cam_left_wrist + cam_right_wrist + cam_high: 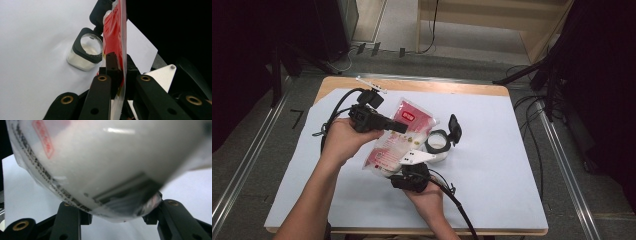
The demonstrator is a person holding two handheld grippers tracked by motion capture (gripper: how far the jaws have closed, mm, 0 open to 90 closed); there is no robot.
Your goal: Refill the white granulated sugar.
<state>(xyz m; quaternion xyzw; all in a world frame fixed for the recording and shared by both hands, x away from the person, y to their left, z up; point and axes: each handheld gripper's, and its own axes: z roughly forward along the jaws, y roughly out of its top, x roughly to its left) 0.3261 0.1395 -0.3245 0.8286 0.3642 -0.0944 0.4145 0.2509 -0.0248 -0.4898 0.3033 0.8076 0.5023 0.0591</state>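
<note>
A red and white pouch (pixel 398 136) of white powder hangs tilted over the table between both grippers. My left gripper (pixel 398 127) comes in from the left and is shut on the pouch's red upper edge (pixel 117 37). From below, my right gripper (pixel 411 172) holds the bulging lower end of the pouch (pixel 105 162) between its widely spread jaws. A clear square jar (pixel 438 142) with a black rim stands just right of the pouch, its black flip lid (pixel 455 129) standing open. In the left gripper view the jar (pixel 87 51) has white powder at its bottom.
A white sheet (pixel 492 165) covers the wooden table (pixel 412 84). A small white stick-like item (pixel 371 84) lies at the far edge. Black cables (pixel 532 130) trail on the floor to the right, and dark stands flank the table.
</note>
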